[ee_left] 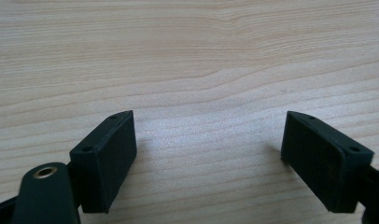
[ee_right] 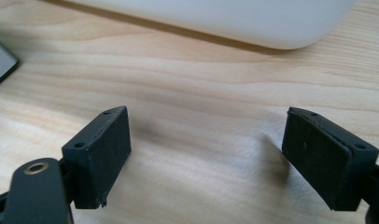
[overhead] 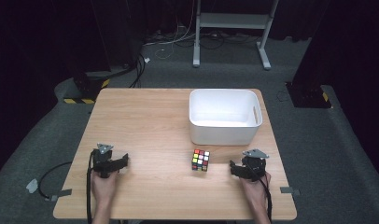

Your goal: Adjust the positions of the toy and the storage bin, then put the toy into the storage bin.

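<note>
Two tongs are resting wide open and empty on the worktop point(overhead: 145, 116): left tongs point(overhead: 124, 161), right tongs point(overhead: 233, 167). Cube point(overhead: 200, 160) is sitting between them, before the bin point(overhead: 223, 133); likely light, rigid, slick, best pinched across opposite flat faces.

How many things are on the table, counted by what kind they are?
Puzzle cube: 1
White bin: 1
Grippers, both open with nothing between the jaws: 2, the left gripper and the right gripper
Total: 4
</note>
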{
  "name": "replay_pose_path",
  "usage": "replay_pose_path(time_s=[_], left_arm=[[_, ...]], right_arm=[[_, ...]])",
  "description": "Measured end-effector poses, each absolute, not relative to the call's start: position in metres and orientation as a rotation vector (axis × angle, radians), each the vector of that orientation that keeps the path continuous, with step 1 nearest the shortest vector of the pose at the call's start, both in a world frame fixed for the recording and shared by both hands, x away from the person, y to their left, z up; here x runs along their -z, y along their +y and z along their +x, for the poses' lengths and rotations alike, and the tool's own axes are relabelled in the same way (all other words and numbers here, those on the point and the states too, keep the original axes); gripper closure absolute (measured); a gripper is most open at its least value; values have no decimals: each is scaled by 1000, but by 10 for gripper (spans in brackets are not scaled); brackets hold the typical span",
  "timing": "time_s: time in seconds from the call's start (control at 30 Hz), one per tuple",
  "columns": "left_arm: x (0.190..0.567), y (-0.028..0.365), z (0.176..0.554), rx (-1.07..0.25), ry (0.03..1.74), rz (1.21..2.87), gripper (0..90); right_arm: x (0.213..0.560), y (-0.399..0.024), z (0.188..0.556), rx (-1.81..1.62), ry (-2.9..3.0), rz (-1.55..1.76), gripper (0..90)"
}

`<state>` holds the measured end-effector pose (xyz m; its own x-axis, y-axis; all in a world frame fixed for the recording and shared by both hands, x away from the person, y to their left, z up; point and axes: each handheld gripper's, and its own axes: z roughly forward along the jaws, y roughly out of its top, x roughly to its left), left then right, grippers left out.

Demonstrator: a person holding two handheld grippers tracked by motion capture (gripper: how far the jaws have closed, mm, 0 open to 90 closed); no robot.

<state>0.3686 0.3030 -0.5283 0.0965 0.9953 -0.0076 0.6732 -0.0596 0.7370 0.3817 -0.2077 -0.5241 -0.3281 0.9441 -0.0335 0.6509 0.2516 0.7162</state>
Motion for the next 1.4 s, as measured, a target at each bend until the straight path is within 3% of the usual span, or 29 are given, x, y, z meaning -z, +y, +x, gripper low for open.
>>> replay_pose_path(time_s=[1.4], left_arm=[[528,303,369,-713,1637,1800,184]], right_arm=[[516,-172,337,-1038,2215,1231,120]])
